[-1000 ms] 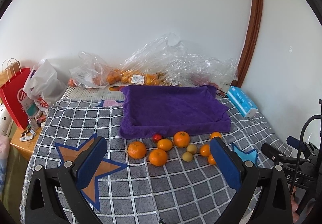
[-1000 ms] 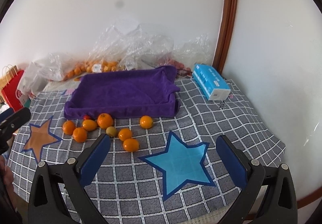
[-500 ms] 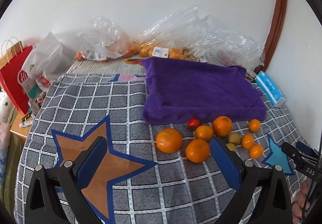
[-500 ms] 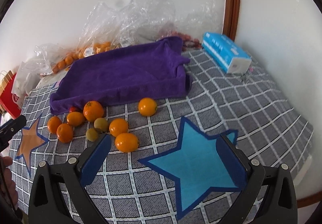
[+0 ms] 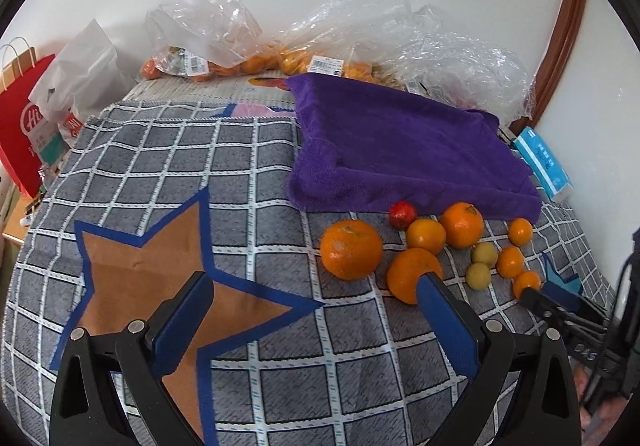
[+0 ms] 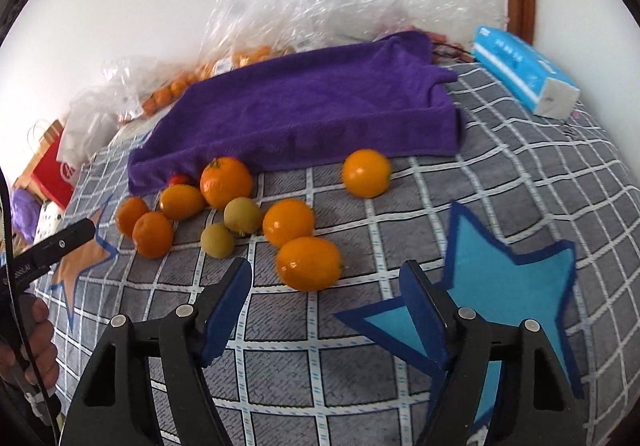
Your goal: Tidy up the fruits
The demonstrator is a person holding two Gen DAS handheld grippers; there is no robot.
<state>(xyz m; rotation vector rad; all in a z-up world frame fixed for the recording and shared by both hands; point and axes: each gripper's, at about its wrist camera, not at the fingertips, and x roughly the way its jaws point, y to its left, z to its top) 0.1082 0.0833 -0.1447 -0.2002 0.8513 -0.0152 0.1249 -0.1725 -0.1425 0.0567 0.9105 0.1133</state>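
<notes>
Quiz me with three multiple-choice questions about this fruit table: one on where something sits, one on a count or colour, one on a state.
1. Where is the blue tissue pack?
A. Right of the purple towel tray
B. Inside the tray
C. On the brown star

2. How many yellow-green fruits lie among the orange ones?
A. None
B. Two
C. Five

3. What lies inside the purple towel tray?
A. All the oranges
B. One red fruit
C. No fruit

Answers:
1 A: it lies by the wall, past the tray's right edge.
2 B: a pair lies side by side.
3 C: every loose fruit lies on the checked cloth.

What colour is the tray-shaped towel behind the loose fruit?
Purple towel; clearest in the right wrist view.
</notes>
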